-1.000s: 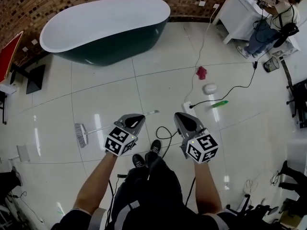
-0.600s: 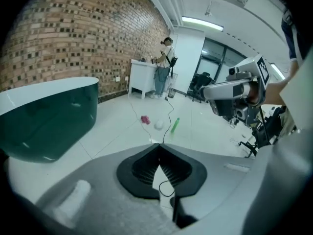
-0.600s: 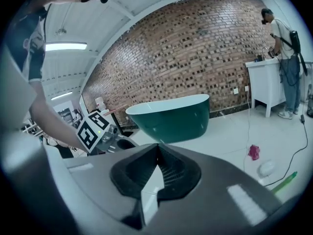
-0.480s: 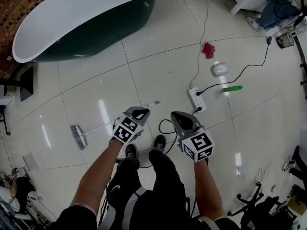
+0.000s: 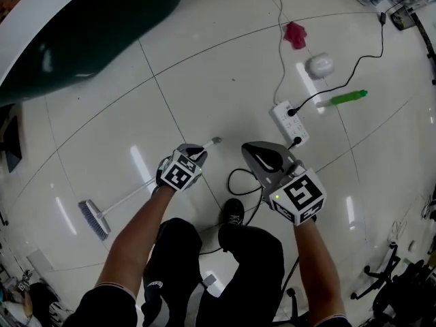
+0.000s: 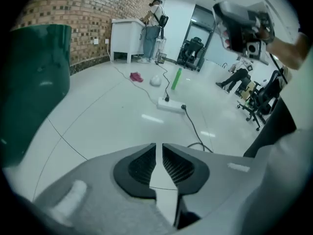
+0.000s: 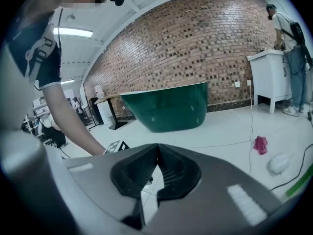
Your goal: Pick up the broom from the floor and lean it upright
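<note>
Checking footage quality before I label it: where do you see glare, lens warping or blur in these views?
Head view: lights glare as white streaks on the glossy white tiled floor, whose seams bow. Left gripper view: black vignetted corners, and the dark green bathtub bulges. Right gripper view: the red-brown brick wall curves.

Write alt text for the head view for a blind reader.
A person bends over a tiled floor, the left gripper, jaws just opening and empty, close to the handle tip of a broom lying flat. The right gripper hangs beside it; a power strip and green bathtub lie beyond.
</note>
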The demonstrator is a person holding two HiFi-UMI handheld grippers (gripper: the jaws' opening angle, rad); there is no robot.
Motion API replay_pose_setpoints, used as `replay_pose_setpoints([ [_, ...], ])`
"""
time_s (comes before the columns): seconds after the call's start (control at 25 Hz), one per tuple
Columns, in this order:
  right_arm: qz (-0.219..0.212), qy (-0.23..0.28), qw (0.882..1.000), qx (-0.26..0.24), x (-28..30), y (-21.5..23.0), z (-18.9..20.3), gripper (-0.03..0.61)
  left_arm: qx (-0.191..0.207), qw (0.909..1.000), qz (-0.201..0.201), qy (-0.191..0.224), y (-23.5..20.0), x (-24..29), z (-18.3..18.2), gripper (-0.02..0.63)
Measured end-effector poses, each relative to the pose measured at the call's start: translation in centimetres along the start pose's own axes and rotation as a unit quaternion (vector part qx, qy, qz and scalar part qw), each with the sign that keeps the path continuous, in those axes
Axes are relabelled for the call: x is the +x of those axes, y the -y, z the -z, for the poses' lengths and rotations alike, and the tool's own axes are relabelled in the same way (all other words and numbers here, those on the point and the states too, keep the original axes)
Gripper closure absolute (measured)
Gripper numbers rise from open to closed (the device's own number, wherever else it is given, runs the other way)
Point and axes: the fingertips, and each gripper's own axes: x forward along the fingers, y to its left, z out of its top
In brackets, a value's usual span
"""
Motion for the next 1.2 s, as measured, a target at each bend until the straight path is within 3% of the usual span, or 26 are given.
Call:
replay_pose_setpoints([
  [0.28,-0.008,-0.019,1.000,-0.017,3.3,1.9,7.7,0.577,0.012,0.9993,0.004,-0.034,-3.1,10.2,7.0,0.474],
  [0.6,0.014,-0.021,1.000,-0.009,4.9,4.3,13.4,0.577,0.048,0.9973,0.005,-0.056,-4.9,17.1,10.7,0.446],
  [0.84,0.029,-0.016,0.999,0.005,4.8,5.2,14.8,0.577,0.076,0.9958,-0.013,-0.049,-5.2,18.0,11.0,0.453],
  [0.88,0.030,-0.016,0.999,0.006,4.9,5.3,14.8,0.577,0.078,0.9956,-0.013,-0.051,-5.2,18.0,11.1,0.482],
  [0.92,0.029,-0.017,0.999,0.007,5.0,5.3,14.8,0.577,0.075,0.9956,-0.011,-0.056,-5.3,18.0,11.2,0.511],
  [1.04,0.027,-0.019,0.999,0.006,5.1,5.3,14.3,0.577,0.058,0.9962,-0.005,-0.065,-5.4,17.6,10.9,0.515],
  [1.2,0.025,-0.029,0.999,-0.002,4.7,4.9,12.6,0.577,0.050,0.9975,-0.014,-0.049,-6.1,14.7,8.8,0.517],
])
